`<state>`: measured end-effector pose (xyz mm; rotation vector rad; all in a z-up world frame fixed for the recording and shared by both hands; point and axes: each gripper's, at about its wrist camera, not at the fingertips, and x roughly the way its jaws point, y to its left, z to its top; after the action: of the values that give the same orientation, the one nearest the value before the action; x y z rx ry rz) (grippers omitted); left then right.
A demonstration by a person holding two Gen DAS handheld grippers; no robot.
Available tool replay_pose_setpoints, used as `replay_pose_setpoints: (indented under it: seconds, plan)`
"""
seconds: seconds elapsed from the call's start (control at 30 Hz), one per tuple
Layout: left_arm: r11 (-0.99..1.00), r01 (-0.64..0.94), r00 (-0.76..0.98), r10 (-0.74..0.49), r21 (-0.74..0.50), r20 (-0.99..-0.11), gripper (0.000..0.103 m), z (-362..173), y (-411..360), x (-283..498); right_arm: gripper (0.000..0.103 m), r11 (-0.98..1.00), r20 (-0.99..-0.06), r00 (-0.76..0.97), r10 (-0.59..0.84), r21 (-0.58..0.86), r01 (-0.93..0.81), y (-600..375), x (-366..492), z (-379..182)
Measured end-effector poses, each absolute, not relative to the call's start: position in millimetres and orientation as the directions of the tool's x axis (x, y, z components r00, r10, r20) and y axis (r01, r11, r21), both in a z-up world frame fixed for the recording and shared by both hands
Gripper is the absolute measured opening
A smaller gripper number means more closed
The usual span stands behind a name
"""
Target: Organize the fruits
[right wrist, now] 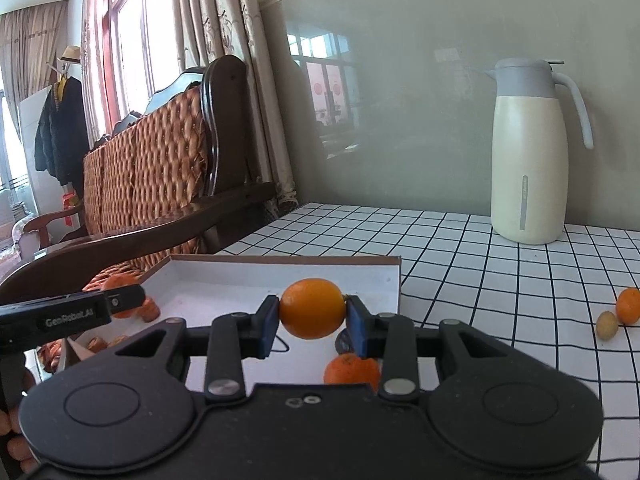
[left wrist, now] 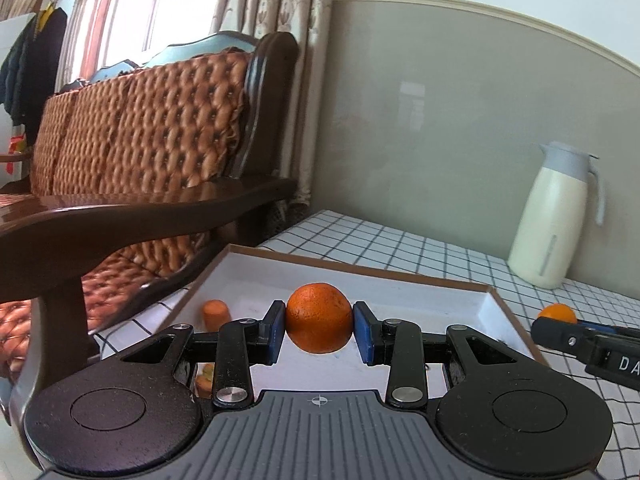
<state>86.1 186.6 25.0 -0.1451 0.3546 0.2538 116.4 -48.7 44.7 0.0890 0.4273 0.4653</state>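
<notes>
Left claw [left wrist: 319, 330] around orange [left wrist: 319, 317]

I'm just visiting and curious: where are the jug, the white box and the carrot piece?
jug [right wrist: 528, 152], right wrist view, cream body.
white box [left wrist: 400, 276], left wrist view, far rim.
carrot piece [left wrist: 216, 314], left wrist view, its side.

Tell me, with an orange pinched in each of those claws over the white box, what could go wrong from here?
1. The left gripper holds its round orange only by two small pads; it might slip out and roll.
2. The right gripper carries its orange above another orange in the tray; dropped there, it could bounce.
3. Both grippers work close together over the tray, so they might bump.
</notes>
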Motion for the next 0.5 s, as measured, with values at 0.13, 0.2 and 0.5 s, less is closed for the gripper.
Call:
replay_pose_setpoints:
  seconds: [0.13, 0.2, 0.5]
  plan:
    - [0.951, -0.291, 0.902, 0.238, -0.102, -0.359, 0.037, 25.1, 195.8, 93.6, 0.028, 0.899, -0.383, 0.813, 0.438, 0.178, -0.401, -45.2, 125.5, 43.2]
    - [0.949, -0.299, 0.900, 0.245, -0.101, -0.360, 0.037, 24.7, 200.0, 98.2, 0.028, 0.902, -0.388, 0.814, 0.432, 0.180, -0.393, -43.7, 131.0, 42.2]
    - [0.940, -0.327, 0.885, 0.267, -0.100, -0.382, 0.037, 19.3, 211.9, 122.4, 0.028, 0.915, -0.410, 0.818, 0.404, 0.178, -0.363, -35.1, 156.3, 36.9]
